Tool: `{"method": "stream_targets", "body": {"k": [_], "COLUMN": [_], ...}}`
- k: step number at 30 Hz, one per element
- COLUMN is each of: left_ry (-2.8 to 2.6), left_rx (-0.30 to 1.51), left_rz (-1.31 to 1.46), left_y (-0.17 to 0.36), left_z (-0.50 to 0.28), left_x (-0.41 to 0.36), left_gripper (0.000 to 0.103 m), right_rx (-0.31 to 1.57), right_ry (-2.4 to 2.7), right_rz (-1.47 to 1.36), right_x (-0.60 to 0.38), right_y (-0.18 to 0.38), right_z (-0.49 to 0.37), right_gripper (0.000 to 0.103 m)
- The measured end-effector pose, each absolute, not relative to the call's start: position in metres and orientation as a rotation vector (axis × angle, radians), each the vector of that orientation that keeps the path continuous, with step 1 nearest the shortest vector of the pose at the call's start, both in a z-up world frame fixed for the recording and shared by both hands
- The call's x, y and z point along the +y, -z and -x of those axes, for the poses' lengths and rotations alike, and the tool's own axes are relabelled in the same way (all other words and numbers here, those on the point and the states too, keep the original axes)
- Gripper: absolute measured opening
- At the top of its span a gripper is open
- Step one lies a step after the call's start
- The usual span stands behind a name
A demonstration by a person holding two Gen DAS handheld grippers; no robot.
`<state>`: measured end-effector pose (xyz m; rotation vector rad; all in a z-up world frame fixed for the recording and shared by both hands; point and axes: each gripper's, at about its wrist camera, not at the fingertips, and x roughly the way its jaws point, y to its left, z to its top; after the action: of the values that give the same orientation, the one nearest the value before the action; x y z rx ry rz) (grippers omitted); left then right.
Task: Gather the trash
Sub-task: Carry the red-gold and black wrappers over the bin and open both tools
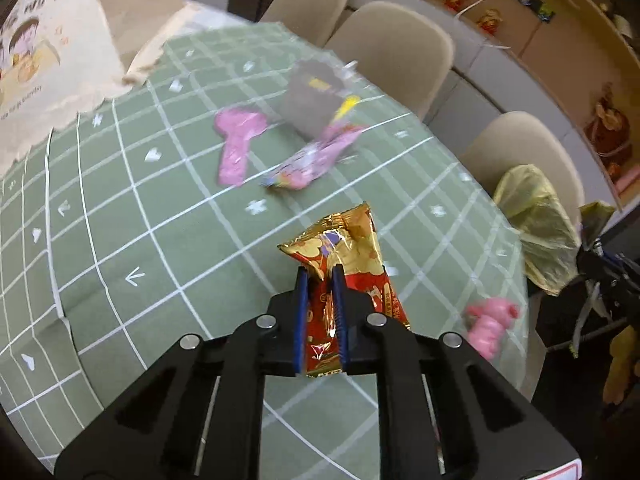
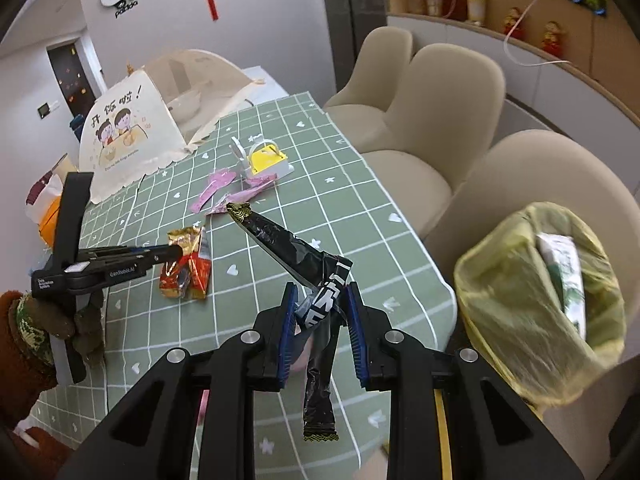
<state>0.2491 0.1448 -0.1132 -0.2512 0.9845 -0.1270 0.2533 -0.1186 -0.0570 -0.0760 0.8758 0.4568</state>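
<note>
Left tongs [image 1: 320,270] angled downward, blue pads clamped close on the red-gold snack wrapper [image 1: 344,248], carried by a hand in a dark glove [image 2: 76,320]. Right tongs [image 2: 320,290] also angled downward, half closed, gripping the black wrapper [image 2: 296,256] just right of the snack wrapper.

Green tablecloth [image 2: 280,152] with white grid; red-gold wrapper [image 1: 352,264]; black wrapper [image 2: 296,256]; pink wrappers [image 1: 240,140]; yellow bag [image 2: 536,304]; beige chairs [image 2: 444,92].
</note>
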Motion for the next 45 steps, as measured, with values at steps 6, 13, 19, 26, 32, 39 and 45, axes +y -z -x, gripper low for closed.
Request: {"method": "stream_targets", "body": {"k": [6, 13, 19, 26, 32, 39, 45], "left_ry": [0.177, 0.231, 0.23, 0.237, 0.264, 0.308, 0.366], "left_rx": [0.86, 0.693, 0.65, 0.638, 0.642, 0.642, 0.694], "left_rz": [0.216, 0.148, 0.168, 0.123, 0.092, 0.039, 0.067], "left_y": [0.052, -0.027, -0.061, -0.076, -0.083, -0.082, -0.066], "left_z": [-0.225, -0.205, -0.195, -0.197, -0.217, -0.255, -0.297], "left_x": [0.126, 0.086, 0.056, 0.014, -0.029, -0.094, -0.141], "left_gripper": [0.011, 0.011, 0.011, 0.011, 0.011, 0.011, 0.011], "right_rx": [0.797, 0.669, 0.618, 0.57, 0.529, 0.509, 0.506], "right_ry": [-0.405, -0.366, -0.353, -0.346, -0.334, -0.303, -0.271], "right_rz": [0.036, 0.06, 0.02, -0.015, -0.028, -0.066, -0.073], "right_x": [-0.144, -0.172, -0.205, -0.237, -0.275, -0.332, -0.379], "right_y": [0.025, -0.014, -0.034, -0.047, -0.058, -0.054, -0.052], "right_z": [-0.22, -0.192, -0.196, -0.211, -0.229, -0.254, -0.278], "right_gripper": [0.024, 0.024, 0.024, 0.024, 0.024, 0.024, 0.024]}}
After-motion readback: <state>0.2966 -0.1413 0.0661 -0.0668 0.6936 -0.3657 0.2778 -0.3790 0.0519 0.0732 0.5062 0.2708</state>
